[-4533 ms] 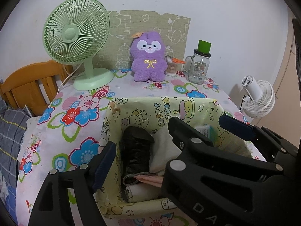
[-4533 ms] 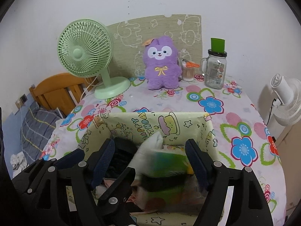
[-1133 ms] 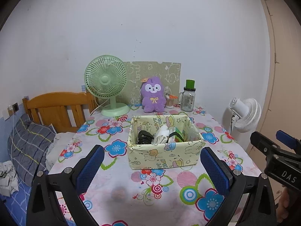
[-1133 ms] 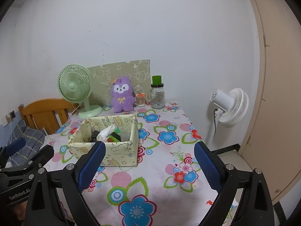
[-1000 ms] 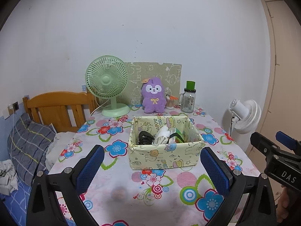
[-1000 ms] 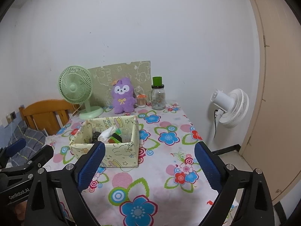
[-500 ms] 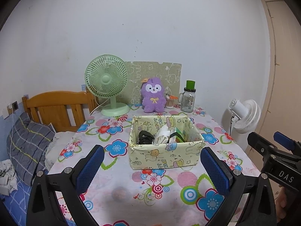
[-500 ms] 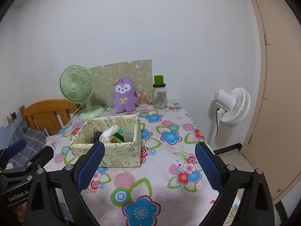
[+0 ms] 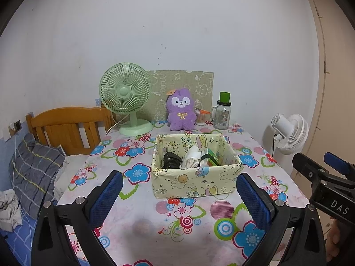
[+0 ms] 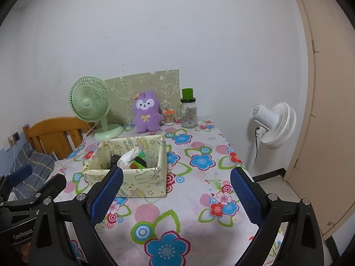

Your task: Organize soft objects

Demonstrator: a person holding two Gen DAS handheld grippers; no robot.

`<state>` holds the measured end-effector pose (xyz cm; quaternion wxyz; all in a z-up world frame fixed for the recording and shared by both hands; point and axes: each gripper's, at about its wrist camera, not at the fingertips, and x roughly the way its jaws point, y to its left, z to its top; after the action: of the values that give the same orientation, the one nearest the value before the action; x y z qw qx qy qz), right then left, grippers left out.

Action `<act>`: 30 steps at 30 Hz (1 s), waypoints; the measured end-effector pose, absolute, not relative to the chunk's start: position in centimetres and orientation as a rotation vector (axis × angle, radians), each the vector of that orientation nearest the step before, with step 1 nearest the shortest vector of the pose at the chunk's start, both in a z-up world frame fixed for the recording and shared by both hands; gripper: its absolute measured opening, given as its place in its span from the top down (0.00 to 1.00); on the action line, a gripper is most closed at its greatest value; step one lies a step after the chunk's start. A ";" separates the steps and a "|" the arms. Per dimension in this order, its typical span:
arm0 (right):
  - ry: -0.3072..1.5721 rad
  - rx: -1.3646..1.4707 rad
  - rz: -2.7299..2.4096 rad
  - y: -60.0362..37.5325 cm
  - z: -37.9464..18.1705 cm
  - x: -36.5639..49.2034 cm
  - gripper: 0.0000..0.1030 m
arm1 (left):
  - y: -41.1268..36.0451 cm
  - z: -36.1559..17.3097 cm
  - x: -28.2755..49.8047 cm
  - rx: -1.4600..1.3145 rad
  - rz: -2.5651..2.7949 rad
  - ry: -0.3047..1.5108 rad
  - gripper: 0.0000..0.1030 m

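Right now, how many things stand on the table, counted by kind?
Green desk fan: 1
Purple plush toy: 1
Glass jar with green lid: 1
Small container with orange lid: 1
Yellow fabric storage box: 1
Total: 5

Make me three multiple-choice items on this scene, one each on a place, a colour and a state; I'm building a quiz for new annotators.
1. Where is the black bundle?
A. inside the fabric box
B. beside the glass jar
C. on the floor

2. What colour is the plush toy?
A. green
B. purple
C. white

3. How is the left gripper?
A. shut on a cloth
B. shut, empty
C. open, empty

Key: A, it lies within the box walls; B, its fur is purple; C, the pads stand wide apart with nothing between.
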<state>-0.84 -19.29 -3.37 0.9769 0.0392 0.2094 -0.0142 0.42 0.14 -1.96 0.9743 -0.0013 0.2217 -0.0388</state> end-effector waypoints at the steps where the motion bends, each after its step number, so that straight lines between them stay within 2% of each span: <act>1: 0.423 0.078 -0.028 -19.2 -3.4 -0.8 0.04 | 0.1 -2.0 0.4 -0.003 -0.078 0.447 0.00; 30: 0.433 0.076 -0.029 -18.9 -3.7 -0.5 0.04 | 0.3 -2.0 0.7 -0.012 -0.070 0.442 0.00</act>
<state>-0.50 -18.89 -3.70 0.9759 0.0375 0.2146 -0.0145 0.71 0.34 -1.98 0.9751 -0.0057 0.2191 -0.0347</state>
